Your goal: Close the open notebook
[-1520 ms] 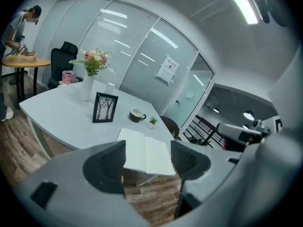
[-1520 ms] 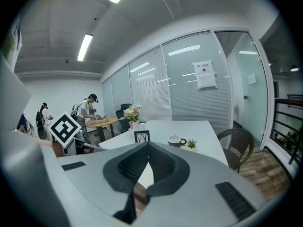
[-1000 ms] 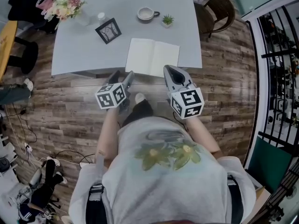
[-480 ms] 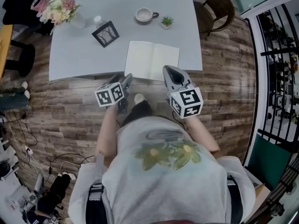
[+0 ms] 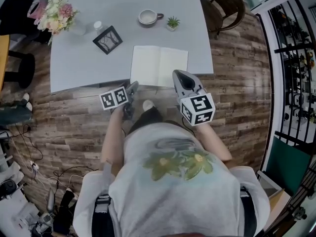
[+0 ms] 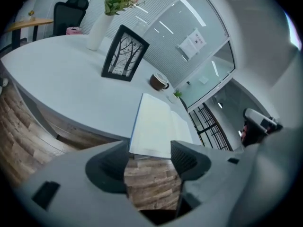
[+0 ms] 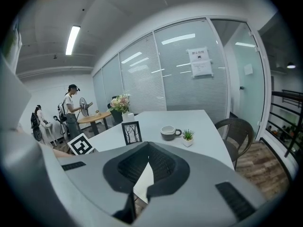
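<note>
Now left gripper (image 5: 132, 86) has edged nearer the open notebook (image 5: 159, 65).

Office meeting room, glass partition walls (image 7: 156, 74) with blinds behind the long grey surface (image 5: 123, 4), paper notice (image 7: 200, 62) on the glass, ceiling strip light (image 7: 73, 39) above, black office chair (image 6: 73, 8) beside it.

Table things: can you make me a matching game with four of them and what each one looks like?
Things:
1. notebook
2. mug
3. plant
4. frame

Looks:
A. small, with green leaves
B. lying open, white pages
C. black border, tree picture inside
D. round, with a handle

Pairs: 1-B, 2-D, 3-A, 4-C
</note>
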Motion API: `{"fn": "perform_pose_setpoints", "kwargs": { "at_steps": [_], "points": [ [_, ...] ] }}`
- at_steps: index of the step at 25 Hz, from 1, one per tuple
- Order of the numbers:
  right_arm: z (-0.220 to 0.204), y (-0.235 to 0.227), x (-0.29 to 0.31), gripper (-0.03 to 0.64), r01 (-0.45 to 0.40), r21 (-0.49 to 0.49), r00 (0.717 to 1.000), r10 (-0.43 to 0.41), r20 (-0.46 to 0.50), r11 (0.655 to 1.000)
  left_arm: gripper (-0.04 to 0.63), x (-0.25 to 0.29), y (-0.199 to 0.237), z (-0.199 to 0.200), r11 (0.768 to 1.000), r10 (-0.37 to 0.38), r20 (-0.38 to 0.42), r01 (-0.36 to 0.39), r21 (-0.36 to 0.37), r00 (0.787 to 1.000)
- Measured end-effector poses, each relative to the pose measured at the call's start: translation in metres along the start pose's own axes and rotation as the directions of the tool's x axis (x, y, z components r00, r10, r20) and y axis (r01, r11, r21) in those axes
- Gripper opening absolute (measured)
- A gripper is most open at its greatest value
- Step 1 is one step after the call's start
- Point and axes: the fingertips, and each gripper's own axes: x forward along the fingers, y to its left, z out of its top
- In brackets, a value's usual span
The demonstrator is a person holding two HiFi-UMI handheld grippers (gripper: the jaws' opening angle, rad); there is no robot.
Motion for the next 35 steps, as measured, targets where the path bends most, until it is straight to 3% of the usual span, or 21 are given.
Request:
{"fn": "perform_pose_setpoints", "kwargs": {
  "at_steps": [3, 8, 13, 23, 31, 35],
  "points": [
    [-0.004, 0.000, -0.001, 0.017, 0.005, -0.005, 1.000, -0.005, -0.011, 1.000, 0.278, 0.005, 0.004, -0.001, 0.997, -0.047, 0.009, 0.048, -0.062, 0.999],
    [-0.004, 0.004, 0.001, 0.017, 0.005, -0.013, 1.000, -0.006, -0.019, 1.000, 0.278, 0.012, 0.012, -0.002, 0.973, -0.125, 0.025, 0.128, -0.192, 0.992],
    [-0.007, 0.004, 0.000, 0.017, 0.012, -0.015, 1.000, -0.012, -0.027, 1.000, 0.278, 0.020, 0.020, -0.007, 0.967, -0.144, 0.013, 0.144, -0.209, 0.989],
    [-0.011, 0.001, -0.001, 0.017, 0.025, -0.017, 0.999, -0.025, -0.040, 1.000, 0.259, 0.028, 0.022, -0.003, 0.924, -0.257, 0.066, 0.265, -0.277, 0.964],
    [-0.014, -0.005, 0.000, 0.017, 0.031, -0.010, 0.998, -0.032, -0.046, 0.999, 0.246, 0.036, 0.019, -0.008, 0.929, -0.269, 0.029, 0.267, -0.257, 0.963],
    [-0.016, -0.007, 0.001, 0.017, 0.033, -0.007, 0.998, -0.033, -0.046, 0.999, 0.157, 0.035, 0.021, -0.008, 0.934, -0.265, 0.036, 0.265, -0.241, 0.964]
  ]
}}
